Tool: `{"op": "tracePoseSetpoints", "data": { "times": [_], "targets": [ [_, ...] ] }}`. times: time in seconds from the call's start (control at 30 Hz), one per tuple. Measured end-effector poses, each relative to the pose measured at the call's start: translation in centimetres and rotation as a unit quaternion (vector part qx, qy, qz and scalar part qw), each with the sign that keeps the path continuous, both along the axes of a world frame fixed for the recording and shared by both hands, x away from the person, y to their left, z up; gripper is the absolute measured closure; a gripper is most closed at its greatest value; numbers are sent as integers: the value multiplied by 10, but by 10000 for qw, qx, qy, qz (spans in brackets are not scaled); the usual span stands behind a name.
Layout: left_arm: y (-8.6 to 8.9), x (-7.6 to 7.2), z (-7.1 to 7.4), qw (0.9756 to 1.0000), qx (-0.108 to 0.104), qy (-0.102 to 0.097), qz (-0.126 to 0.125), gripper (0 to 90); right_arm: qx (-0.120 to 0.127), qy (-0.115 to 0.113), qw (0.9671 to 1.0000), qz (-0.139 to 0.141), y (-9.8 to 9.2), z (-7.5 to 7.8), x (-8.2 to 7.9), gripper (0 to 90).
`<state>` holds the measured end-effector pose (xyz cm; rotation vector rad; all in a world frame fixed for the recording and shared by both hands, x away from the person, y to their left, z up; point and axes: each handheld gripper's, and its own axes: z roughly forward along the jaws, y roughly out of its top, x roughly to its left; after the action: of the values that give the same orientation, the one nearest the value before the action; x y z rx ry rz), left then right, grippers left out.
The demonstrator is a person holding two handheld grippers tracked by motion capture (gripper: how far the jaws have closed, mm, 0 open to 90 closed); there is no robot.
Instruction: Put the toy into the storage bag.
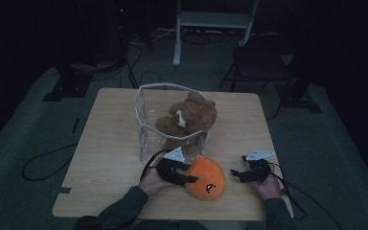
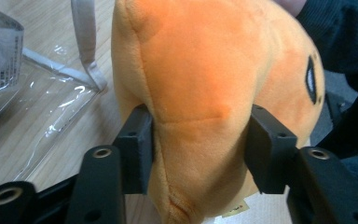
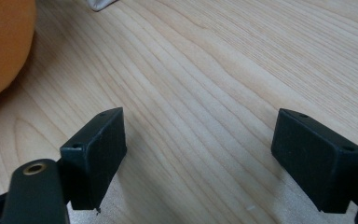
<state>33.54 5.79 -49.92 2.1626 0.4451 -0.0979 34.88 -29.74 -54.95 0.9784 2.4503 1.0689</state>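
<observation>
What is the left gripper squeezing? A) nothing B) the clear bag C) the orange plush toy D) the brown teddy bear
C: in the left gripper view, the left gripper has both black pads pressed into the sides of the orange plush toy, denting it.

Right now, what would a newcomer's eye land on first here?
The bright orange plush toy at the table's near edge, pinched between the left gripper pads. Behind it, a brown teddy bear sits in a clear plastic bag. The right gripper hangs open over bare wood.
</observation>
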Motion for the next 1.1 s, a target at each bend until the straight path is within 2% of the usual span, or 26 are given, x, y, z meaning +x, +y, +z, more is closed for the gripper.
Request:
{"op": "tracePoseSetpoints", "data": {
  "times": [0.33,0.63,1.1],
  "targets": [
    [3,-2,6,9996,-262,40,24,564,2,6,10000,-3,0,0,0,170],
    [11,-1,12,9991,-394,-30,185,598,7,5,10000,-4,0,0,0,171],
    [19,-2,28,9976,-630,-178,222,602,0,-3,10000,3,0,0,0,170]
  ]
}}
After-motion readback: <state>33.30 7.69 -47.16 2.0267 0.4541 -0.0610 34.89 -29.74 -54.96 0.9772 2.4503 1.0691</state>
